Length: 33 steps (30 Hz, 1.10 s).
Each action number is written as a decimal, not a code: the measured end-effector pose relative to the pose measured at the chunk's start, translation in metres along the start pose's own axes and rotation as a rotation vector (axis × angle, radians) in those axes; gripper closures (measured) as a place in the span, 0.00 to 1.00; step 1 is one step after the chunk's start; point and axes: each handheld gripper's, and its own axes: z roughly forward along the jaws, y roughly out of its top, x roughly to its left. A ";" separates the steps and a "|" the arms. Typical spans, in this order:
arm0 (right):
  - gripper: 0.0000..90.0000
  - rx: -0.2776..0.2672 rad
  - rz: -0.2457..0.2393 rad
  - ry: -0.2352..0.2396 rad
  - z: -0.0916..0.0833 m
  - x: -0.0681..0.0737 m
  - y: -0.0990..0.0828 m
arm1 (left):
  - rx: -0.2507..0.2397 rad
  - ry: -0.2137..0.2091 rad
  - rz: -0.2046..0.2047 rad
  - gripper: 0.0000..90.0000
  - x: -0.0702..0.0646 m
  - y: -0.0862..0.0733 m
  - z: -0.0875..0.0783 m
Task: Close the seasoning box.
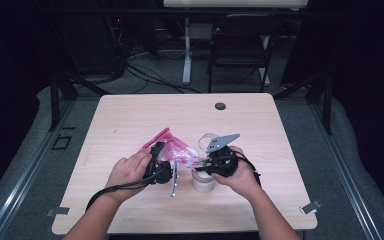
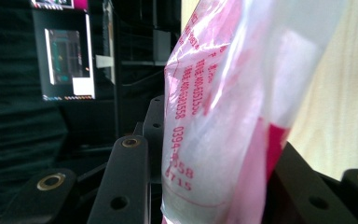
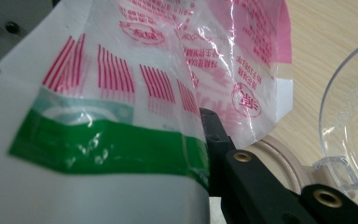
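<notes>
A pink-and-clear printed plastic bag [image 1: 172, 150] is held just above the middle of the table between both grippers. My left gripper [image 1: 158, 150] has the bag's edge [image 2: 223, 121] squeezed between its two jaws. My right gripper [image 1: 202, 163] grips the opposite side. In the right gripper view one black jaw presses on the bag [image 3: 158, 84] near a green band, and the film hides the other jaw. Under that side stands a clear jar [image 1: 203, 181] with its hinged lid [image 3: 349, 116] flipped open.
The light wooden table [image 1: 130, 115] has a small dark round disc [image 1: 220, 106] near its far edge. A folding chair [image 1: 240, 45] and a desk leg stand on the floor beyond it. Cables trail from both grippers toward the near edge.
</notes>
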 end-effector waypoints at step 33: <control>1.00 0.009 -0.016 -0.008 0.007 0.005 0.005 | 0.012 -0.154 -0.272 0.78 -0.027 -0.007 0.016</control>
